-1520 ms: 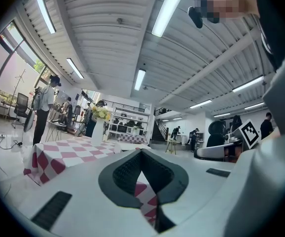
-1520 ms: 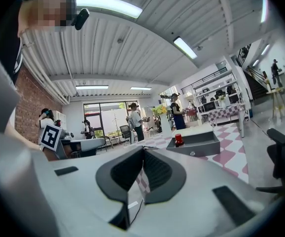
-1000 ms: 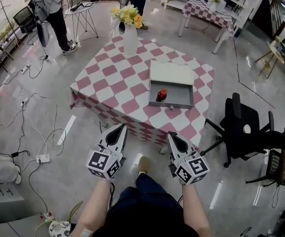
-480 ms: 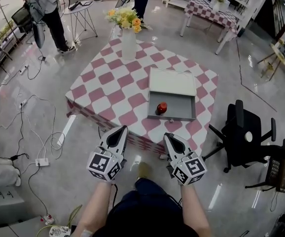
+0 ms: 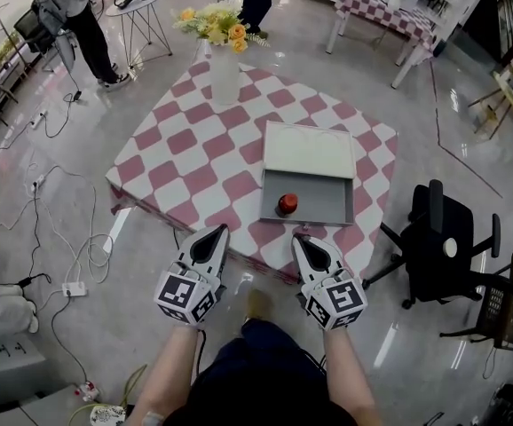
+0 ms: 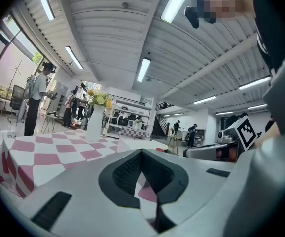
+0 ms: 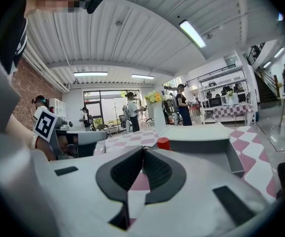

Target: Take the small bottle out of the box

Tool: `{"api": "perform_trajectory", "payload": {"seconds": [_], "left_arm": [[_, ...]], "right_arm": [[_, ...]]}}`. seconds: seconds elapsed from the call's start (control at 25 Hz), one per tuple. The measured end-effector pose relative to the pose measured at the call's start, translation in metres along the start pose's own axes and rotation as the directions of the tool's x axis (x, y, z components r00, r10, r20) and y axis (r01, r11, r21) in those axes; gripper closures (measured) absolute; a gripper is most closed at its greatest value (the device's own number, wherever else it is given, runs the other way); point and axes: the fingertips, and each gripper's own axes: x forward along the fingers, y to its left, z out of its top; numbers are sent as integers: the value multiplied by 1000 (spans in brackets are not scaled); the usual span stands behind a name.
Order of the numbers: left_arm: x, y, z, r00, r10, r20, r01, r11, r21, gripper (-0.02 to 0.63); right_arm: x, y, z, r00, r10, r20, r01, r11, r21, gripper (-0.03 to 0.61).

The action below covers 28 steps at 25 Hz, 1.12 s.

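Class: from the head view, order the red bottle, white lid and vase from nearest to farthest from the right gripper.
1. Red bottle, in the box just ahead of the right gripper.
2. White lid, behind the box.
3. Vase, at the table's far corner, to the left.

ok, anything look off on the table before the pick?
Nothing stands out. The box sits flat on the checkered table, open, with the small red bottle inside. The vase stands upright; nothing spilled. Left gripper and right gripper are shut and empty, short of the box.
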Motion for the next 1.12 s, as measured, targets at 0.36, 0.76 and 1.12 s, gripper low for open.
{"api": "perform_trajectory", "payload": {"seconds": [0.36, 0.76, 1.12], "left_arm": [[37, 9, -2, 1000, 10, -4, -10, 1000, -29, 611], [51, 11, -11, 999, 9, -31, -10, 999, -35, 611], [69, 22, -18, 998, -11, -65, 9, 1000, -24, 611]], "right_arm": [[26, -28, -1, 999, -4, -38, 2, 999, -42, 534], [41, -42, 0, 998, -24, -52, 20, 997, -71, 468], [60, -51, -3, 996, -46, -80, 40, 997, -68, 402]]}}
